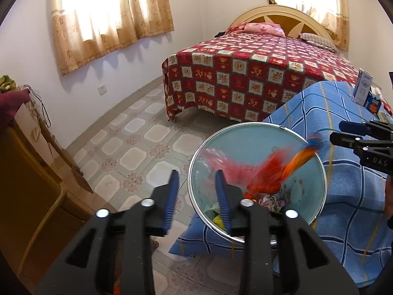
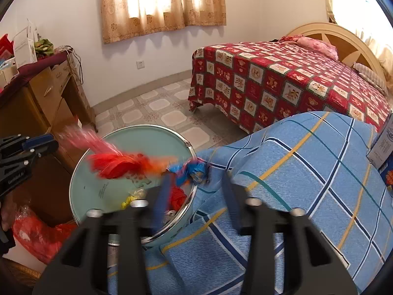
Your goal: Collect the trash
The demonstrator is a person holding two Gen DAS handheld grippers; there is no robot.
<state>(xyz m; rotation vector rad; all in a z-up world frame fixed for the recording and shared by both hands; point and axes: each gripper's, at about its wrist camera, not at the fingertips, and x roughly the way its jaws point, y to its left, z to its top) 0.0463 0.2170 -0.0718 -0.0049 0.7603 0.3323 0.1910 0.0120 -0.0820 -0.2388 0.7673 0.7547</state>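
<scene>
A teal bin (image 1: pixel 258 137) with a chrome rim stands against the blue-clothed table. Over its mouth hangs a blurred strip of red, orange and pink plastic trash (image 1: pixel 267 174) with a blue end. No pad touches it. My left gripper (image 1: pixel 197 184) is open at the bin's near-left rim. My right gripper (image 1: pixel 343 134) shows at the right edge. In the right wrist view the bin (image 2: pixel 147 142) is on the left. The trash (image 2: pixel 118 162) stretches across it, its blue end between the open fingers of my right gripper (image 2: pixel 196 186). My left gripper (image 2: pixel 50 142) is at the left edge.
Crumpled scraps (image 2: pixel 127 202) lie in the bin's bottom. A blue checked cloth (image 2: pixel 307 172) covers the table, with cartons (image 1: pixel 363 91) on it. Behind stands a bed (image 1: pixel 245 81) with a red cover. A wooden dresser (image 2: pixel 49 98) and a red bag (image 2: pixel 36 233) are at the left.
</scene>
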